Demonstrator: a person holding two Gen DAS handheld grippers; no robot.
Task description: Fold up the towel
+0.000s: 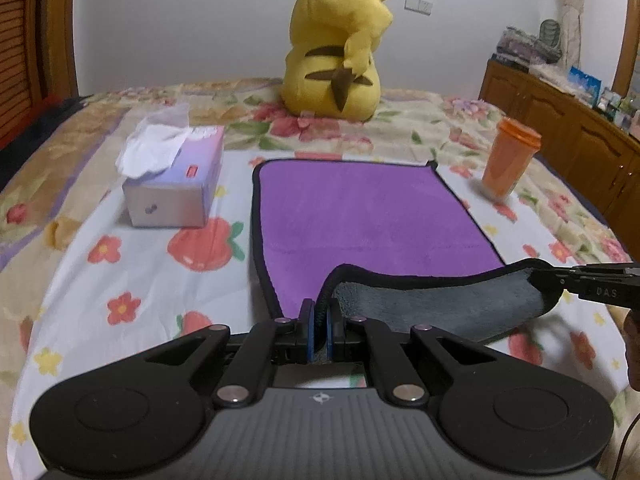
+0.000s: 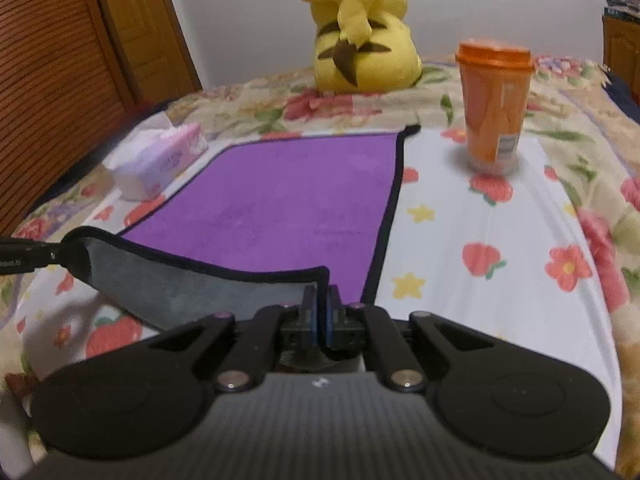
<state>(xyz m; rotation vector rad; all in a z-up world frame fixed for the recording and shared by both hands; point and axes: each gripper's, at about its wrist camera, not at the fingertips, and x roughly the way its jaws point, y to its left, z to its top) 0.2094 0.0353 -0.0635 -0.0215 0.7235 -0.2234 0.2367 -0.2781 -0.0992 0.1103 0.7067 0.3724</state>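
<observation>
Left tongs (image 1: 321,322) and right tongs (image 2: 321,314) each clamp a near corner of the towel (image 1: 360,208), jaws closed, held level side by side.

Towel (image 1: 368,208): one, purple on its upper face, grey on the underside, bound in a black edge, lying flat on my flowered bedsheet (image 1: 132,272) with its far end toward the yellow plush. Its near edge is raised off the sheet and turned so the grey side (image 2: 168,284) shows, sagging between its two near corners, which are pinched and lifted.
</observation>
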